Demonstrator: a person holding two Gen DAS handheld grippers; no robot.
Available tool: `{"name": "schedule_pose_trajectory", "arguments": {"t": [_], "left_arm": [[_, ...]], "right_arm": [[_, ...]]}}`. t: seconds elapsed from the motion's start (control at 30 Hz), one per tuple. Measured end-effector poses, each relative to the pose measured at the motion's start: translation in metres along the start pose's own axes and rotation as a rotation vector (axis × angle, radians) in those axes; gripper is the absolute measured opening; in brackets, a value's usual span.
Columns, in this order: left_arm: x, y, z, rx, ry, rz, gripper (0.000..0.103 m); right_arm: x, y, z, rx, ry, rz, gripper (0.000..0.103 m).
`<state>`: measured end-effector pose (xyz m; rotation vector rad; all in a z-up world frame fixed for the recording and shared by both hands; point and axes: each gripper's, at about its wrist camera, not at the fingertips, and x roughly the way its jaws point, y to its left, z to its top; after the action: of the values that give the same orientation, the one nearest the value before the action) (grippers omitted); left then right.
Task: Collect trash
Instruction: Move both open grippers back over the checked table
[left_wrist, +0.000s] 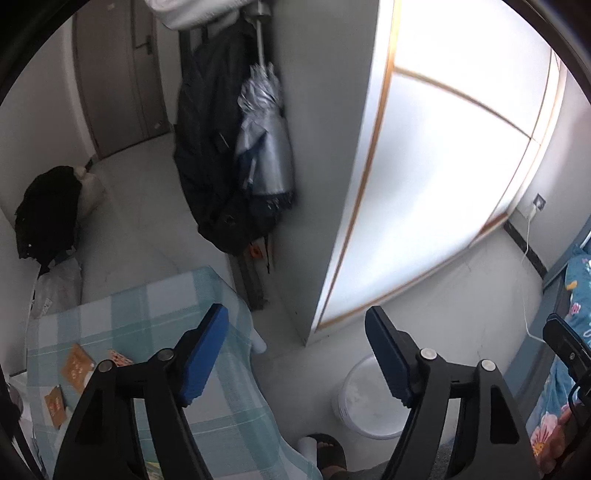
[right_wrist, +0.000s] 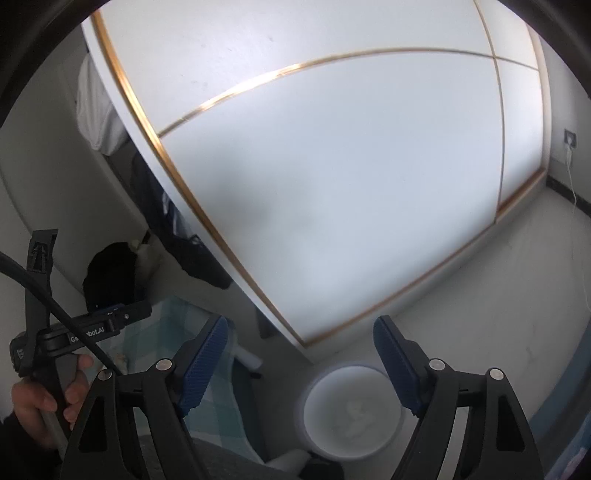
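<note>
while both pairs of blue-padded jaws stand spread wide with nothing between them, the left gripper (left_wrist: 295, 354) fills the bottom of its frame above the floor, and the right gripper (right_wrist: 299, 363) does the same in its own view. just right of centre at the bottom of each frame sits the white trash bin (left_wrist: 364, 402) (right_wrist: 352, 413), round and open-topped, with something pale and crumpled lying inside it. left of the bin in the left wrist view is a table under a blue-and-white checked cloth (left_wrist: 147, 317), and on the cloth at lower left lie several small orange packets (left_wrist: 75, 367). a sandalled foot (left_wrist: 327, 448) shows at the bottom edge between table and bin. filling the upper right of both frames is a white wardrobe (left_wrist: 443, 166) with gold trim lines. dark clothes and a folded silver umbrella (left_wrist: 264, 136) hang at upper centre. at the lower left of the right wrist view a hand (right_wrist: 44, 398) grips the handle of the other gripper.
</note>
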<state>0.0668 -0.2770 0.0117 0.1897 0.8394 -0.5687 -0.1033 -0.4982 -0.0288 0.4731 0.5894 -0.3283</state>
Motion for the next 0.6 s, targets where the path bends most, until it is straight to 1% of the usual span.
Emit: {"name": "schedule_pose_trajectory", "arguments": {"t": [0.03, 0.1, 0.13, 0.17, 0.2, 0.3, 0.4, 0.5, 0.53, 0.6], "left_arm": [[-0.007, 0.003, 0.002, -0.004, -0.022, 0.012, 0.076], [-0.03, 0.02, 0.002, -0.024, -0.085, 0.04, 0.078], [-0.035, 0.025, 0.002, -0.033, -0.102, 0.045, 0.079], [-0.046, 0.034, 0.001, -0.047, -0.128, 0.056, 0.082], [-0.056, 0.044, 0.001, -0.061, -0.156, 0.071, 0.085], [-0.073, 0.067, -0.006, -0.096, -0.216, 0.099, 0.089], [-0.095, 0.092, -0.013, -0.135, -0.256, 0.139, 0.091], [-0.112, 0.121, -0.022, -0.177, -0.293, 0.178, 0.091], [-0.113, 0.123, -0.025, -0.187, -0.297, 0.182, 0.091], [-0.124, 0.143, -0.032, -0.219, -0.316, 0.203, 0.091]], "right_arm": [[-0.006, 0.01, 0.004, -0.014, -0.019, 0.012, 0.084], [-0.021, 0.032, 0.011, -0.051, -0.056, 0.045, 0.085], [-0.027, 0.043, 0.014, -0.068, -0.074, 0.062, 0.086], [-0.033, 0.052, 0.016, -0.081, -0.09, 0.079, 0.087], [-0.039, 0.063, 0.018, -0.096, -0.108, 0.105, 0.089], [-0.055, 0.096, 0.019, -0.139, -0.158, 0.185, 0.094], [-0.064, 0.13, 0.015, -0.182, -0.174, 0.254, 0.096], [-0.067, 0.162, 0.007, -0.22, -0.177, 0.3, 0.099], [-0.067, 0.171, 0.005, -0.232, -0.176, 0.313, 0.099], [-0.065, 0.192, -0.003, -0.265, -0.174, 0.341, 0.099]]}}
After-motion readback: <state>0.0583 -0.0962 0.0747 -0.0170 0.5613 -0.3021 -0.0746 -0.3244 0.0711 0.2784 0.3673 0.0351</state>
